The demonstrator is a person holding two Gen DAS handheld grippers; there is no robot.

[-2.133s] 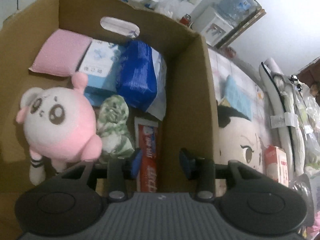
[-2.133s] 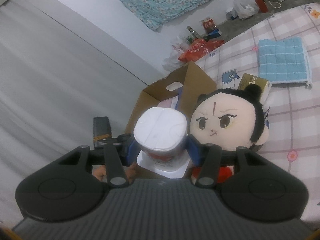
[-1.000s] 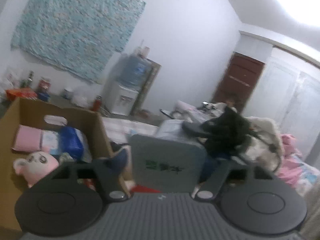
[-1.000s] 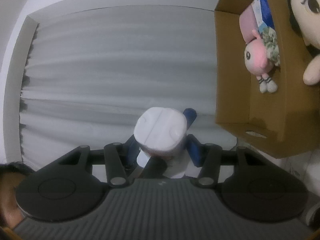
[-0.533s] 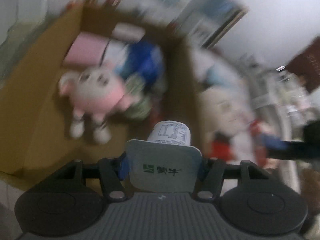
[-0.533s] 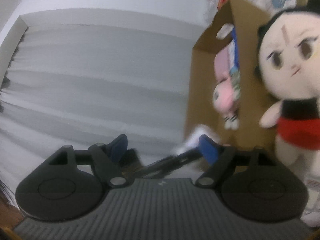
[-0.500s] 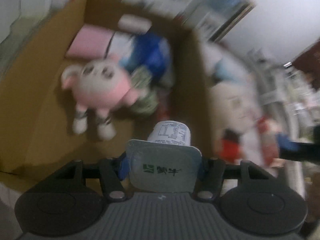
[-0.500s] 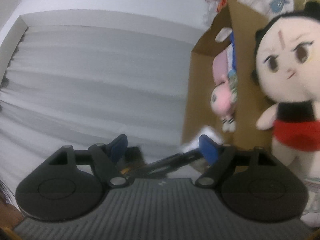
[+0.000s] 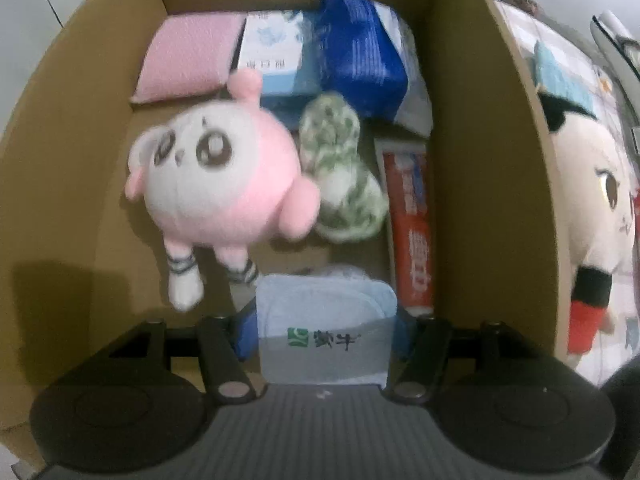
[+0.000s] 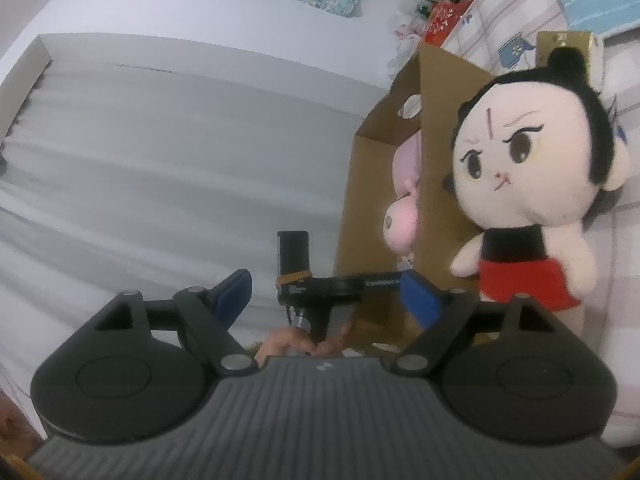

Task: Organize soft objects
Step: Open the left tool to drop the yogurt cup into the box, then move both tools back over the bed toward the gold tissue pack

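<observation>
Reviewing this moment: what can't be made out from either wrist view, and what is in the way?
- Left wrist view: whether the yogurt cup rests on the cardboard box floor; its own lid hides its base, as the left gripper jaws open around it.
- Left wrist view: the doll outside is cut by the box wall and frame edge.
- Right wrist view: the box wall hides all contents but the pink plush; the right gripper, opening, holds nothing.

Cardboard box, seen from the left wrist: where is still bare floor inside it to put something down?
In the cardboard box, bare floor shows along the left wall, beside the pink plush, and in the near left corner. The far end and right side are crowded: pink pad, blue packs, green cloth, red tube.
</observation>
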